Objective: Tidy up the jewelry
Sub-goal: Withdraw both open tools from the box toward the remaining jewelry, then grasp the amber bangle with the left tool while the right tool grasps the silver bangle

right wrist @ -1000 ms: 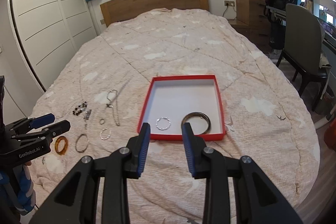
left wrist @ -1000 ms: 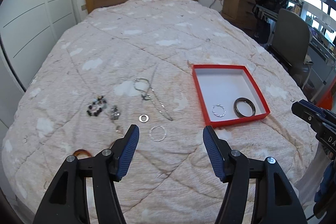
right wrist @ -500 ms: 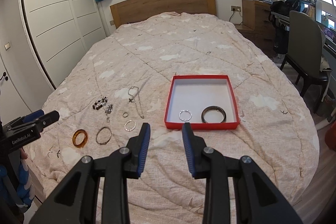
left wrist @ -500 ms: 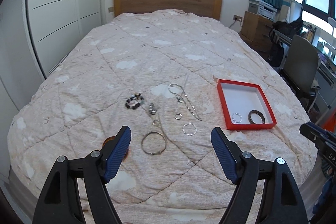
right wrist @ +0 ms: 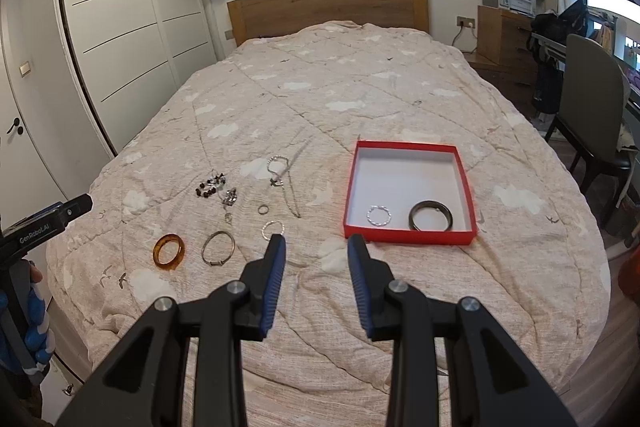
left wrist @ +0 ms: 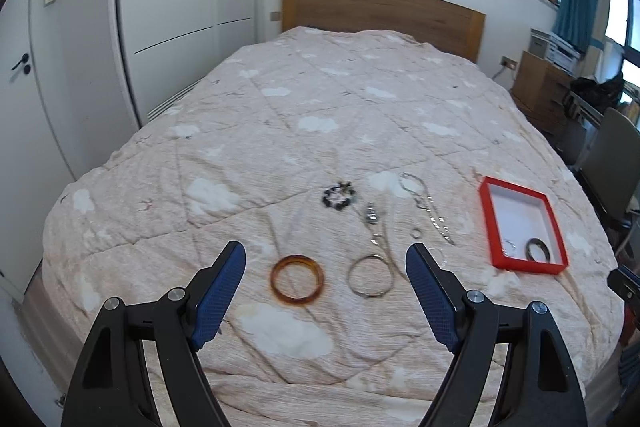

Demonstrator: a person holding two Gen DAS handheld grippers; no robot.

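Jewelry lies on the bed quilt: an amber bangle, a silver bangle, a black bead bracelet, a chain necklace, a small ring and a thin silver ring. The red box holds a dark bangle and a silver ring. My left gripper is open and empty, just short of the two bangles. My right gripper is open and empty, left of the box's near corner.
White wardrobe doors stand left of the bed, a wooden headboard at the far end. A chair and a desk stand on the right. The bed's near edge is just below the grippers.
My left gripper has swung left and pulled back, so both bangles now lie between its fingers. My right gripper has pulled back slightly and opened wider.
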